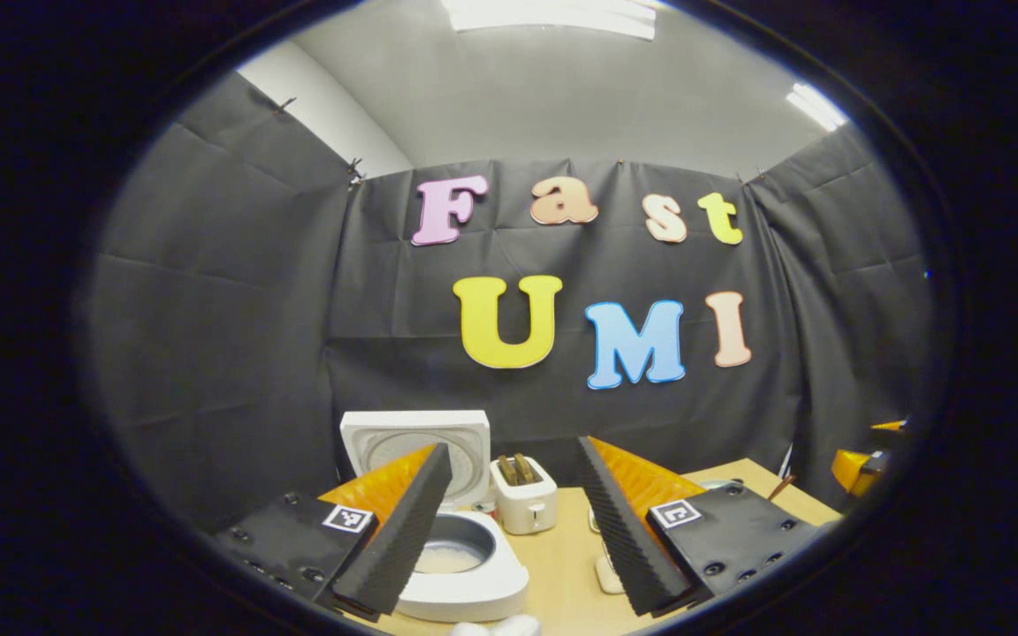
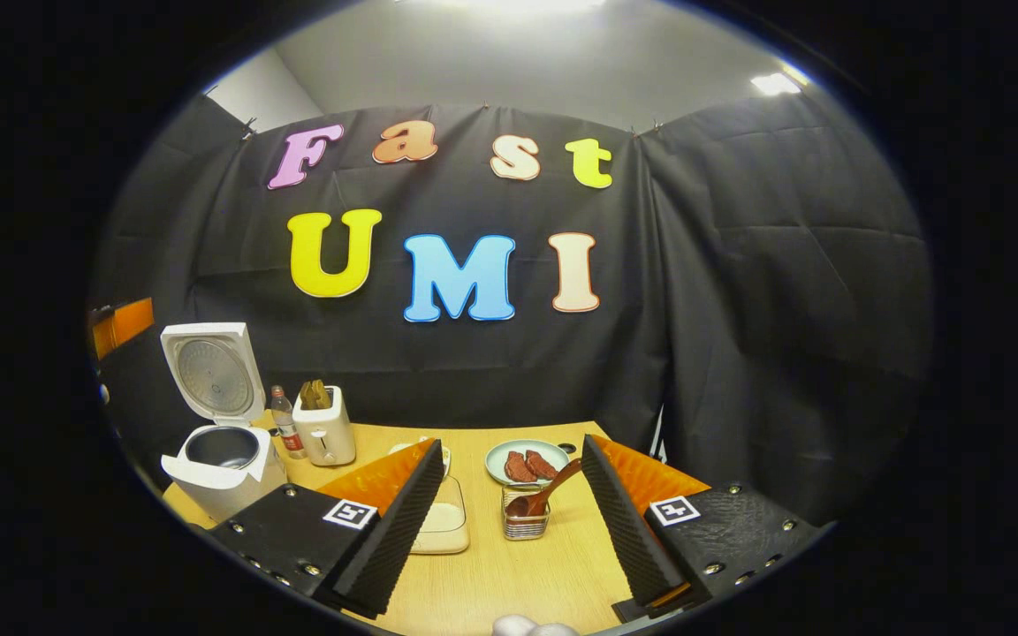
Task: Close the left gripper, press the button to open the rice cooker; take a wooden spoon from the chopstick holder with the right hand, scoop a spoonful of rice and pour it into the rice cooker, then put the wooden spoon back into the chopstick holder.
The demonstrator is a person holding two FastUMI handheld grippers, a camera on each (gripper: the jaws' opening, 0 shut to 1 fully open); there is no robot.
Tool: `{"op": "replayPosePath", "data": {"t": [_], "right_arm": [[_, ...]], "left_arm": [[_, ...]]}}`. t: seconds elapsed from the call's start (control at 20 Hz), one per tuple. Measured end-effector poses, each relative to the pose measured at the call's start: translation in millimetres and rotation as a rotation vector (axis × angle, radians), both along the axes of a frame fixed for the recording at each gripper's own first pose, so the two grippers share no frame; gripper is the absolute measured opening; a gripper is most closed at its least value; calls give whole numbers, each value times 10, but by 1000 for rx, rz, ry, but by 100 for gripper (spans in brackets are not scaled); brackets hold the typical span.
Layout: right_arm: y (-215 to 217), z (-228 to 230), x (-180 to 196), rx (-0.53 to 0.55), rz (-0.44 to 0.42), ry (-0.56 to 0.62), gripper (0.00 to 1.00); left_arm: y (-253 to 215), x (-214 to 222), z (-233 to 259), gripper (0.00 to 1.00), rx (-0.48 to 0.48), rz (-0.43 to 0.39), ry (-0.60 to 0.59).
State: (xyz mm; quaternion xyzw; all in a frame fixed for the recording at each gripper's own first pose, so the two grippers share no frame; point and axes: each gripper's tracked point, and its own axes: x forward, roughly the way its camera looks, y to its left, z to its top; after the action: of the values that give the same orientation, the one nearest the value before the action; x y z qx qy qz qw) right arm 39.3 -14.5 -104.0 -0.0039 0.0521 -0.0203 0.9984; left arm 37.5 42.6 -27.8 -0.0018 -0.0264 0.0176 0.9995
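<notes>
The white rice cooker stands open with its lid upright, and pale rice shows in the pot. My left gripper hovers open just above and to the right of it, holding nothing. In the right gripper view the cooker sits at the table's left. The wooden spoon leans in the wire chopstick holder, bowl end down. A clear rice container lies just to the left of the holder. My right gripper is open and held back from the holder, which shows between its fingers.
A white toaster and a small bottle stand behind the cooker. A plate with brown slices sits behind the holder. The wooden table ends close to the black cloth walls. The other gripper shows far right.
</notes>
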Motion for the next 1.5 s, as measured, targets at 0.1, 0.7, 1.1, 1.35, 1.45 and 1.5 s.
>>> {"op": "replayPosePath", "data": {"t": [0.1, 0.7, 1.1, 1.35, 1.45, 1.5], "right_arm": [[-47, -211, 101, 10, 4, 4, 96], [-540, -1664, 1312, 117, -53, 164, 97], [-686, -2192, 2077, 117, -71, 208, 97], [-695, -2368, 2429, 190, -82, 216, 97], [-672, -2458, 2520, 221, -70, 241, 97], [-638, -2427, 2558, 230, -56, 231, 97]], "left_arm": [[-45, -21, -35, 100, -14, -6, 12], [-232, 21, -118, 99, 11, 12, 26], [-387, 129, -194, 100, 27, 31, 47], [-423, 137, -226, 100, 34, 35, 55], [-377, 161, -248, 100, 33, 44, 63], [-356, 172, -270, 100, 31, 49, 70]]}}
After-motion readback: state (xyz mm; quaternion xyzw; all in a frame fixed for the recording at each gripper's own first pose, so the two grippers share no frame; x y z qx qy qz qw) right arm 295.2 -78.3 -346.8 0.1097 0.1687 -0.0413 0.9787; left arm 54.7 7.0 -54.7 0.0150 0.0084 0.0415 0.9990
